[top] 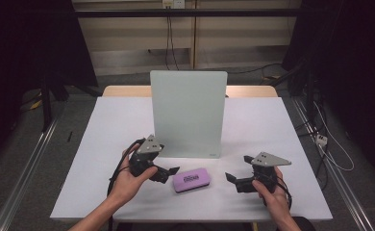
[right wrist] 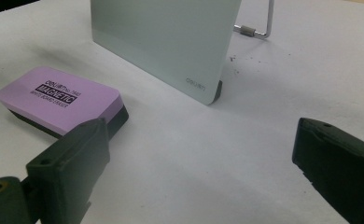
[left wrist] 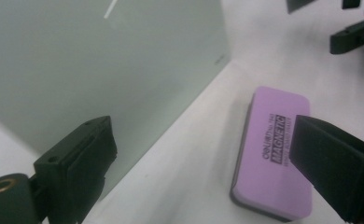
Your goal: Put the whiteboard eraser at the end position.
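Two empty grippers, left gripper (top: 168,174) and right gripper (top: 231,179) both spread wide, flanking purple eraser (top: 191,179), board (top: 187,113) hiding table (top: 104,144) behind.

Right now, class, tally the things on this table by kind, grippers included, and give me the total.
Erasers: 1, the purple eraser
Boards: 1, the upright glass board
Grippers: 2, the left gripper and the right gripper, both open
Total: 4
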### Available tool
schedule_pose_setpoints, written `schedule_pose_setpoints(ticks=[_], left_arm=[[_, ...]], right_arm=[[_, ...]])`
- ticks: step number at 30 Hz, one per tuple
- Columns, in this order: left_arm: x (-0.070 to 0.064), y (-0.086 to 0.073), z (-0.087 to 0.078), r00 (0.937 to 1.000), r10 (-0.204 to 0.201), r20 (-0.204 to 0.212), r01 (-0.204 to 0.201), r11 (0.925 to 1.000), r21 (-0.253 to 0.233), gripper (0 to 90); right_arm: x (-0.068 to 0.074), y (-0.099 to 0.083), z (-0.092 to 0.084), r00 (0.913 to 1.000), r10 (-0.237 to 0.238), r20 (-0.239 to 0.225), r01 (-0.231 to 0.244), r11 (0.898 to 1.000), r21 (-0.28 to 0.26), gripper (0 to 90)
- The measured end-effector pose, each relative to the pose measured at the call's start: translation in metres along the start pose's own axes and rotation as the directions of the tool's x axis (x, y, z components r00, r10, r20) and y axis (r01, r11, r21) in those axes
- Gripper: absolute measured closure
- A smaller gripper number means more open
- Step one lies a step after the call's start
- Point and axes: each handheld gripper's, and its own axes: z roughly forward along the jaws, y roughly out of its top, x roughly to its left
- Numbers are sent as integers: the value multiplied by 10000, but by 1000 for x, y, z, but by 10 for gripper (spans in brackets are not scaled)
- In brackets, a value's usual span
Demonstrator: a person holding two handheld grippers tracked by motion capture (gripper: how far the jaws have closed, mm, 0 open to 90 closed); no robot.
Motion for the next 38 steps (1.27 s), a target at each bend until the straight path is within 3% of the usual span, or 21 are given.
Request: schedule_pose_setpoints(ticks=[3, 7, 9, 15, 21, 25, 28, 32, 38], left_arm=[[4, -9, -9, 9985, -269, -485, 254, 9992, -315, 70], [8, -18, -20, 9967, -543, -602, 510, 9972, -550, 71], [9, -21, -26, 9947, -477, -908, 422, 9972, -614, 70], [11, -37, -43, 9864, -838, -1414, 713, 9932, -918, 70], [13, -52, -55, 9793, -1101, -1698, 969, 9917, -839, 70], [13, -62, -62, 9706, -1365, -1982, 1160, 9870, -1112, 70], [12, -71, -65, 9685, -1514, -1977, 1252, 9823, -1391, 70], [12, -80, -67, 9658, -1609, -2035, 1337, 9809, -1413, 68], [21, -85, -65, 9539, -2262, -1974, 1957, 9671, -1625, 68]], right_arm=[[0, 0, 0, 10000, 14, 10, -14, 10000, 6, 39], [0, 0, 0, 10000, 18, 32, -18, 10000, 7, 39], [0, 0, 0, 10000, 15, 41, -15, 10000, 7, 39], [0, 0, 0, 10000, 33, 61, -33, 10000, 11, 39], [0, 0, 0, 9999, 47, 93, -47, 10000, 16, 39], [0, 0, 0, 9999, 57, 100, -58, 10000, 30, 39], [0, 0, 0, 9999, 60, 97, -60, 10000, 23, 39], [0, 0, -1, 10000, 0, 75, 0, 10000, 33, 39], [0, -1, -1, 9999, 66, 97, -67, 10000, 48, 39]])
